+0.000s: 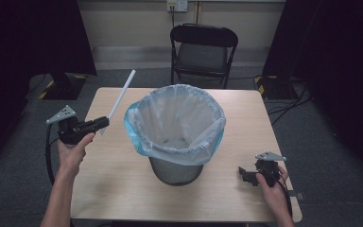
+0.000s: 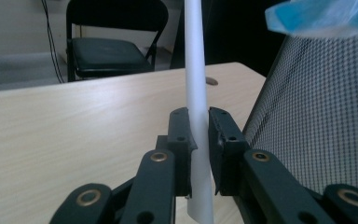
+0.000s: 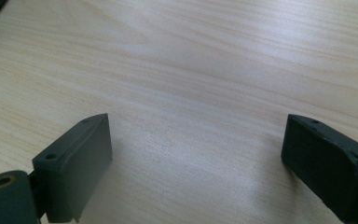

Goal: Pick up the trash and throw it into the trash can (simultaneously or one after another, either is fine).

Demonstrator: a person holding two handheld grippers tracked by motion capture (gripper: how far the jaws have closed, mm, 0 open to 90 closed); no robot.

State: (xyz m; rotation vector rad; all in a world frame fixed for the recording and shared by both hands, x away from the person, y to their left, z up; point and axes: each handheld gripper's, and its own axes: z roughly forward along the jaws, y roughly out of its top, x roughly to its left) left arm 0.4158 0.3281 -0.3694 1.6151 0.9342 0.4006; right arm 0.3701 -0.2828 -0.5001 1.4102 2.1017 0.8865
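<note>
That long white paper tube point(image 1: 121, 96) is clamped near its lower end in your left gripper point(image 1: 101, 124), jaws tight on it, just left of the grey mesh bin with the blue plastic liner point(image 1: 177, 124). Its long axis tilts up and away from you, leaning toward the bin, so my guess is it tips rightward over the rim. Your right gripper point(image 1: 242, 174) sits right of the bin, low over the light wooden counter point(image 1: 118, 179), jaws wide apart, holding nothing.

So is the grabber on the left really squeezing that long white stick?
Touching. The left gripper view shows the left hand-held gripper with both black jaws pressed against the white stick, no gap either side.
</note>
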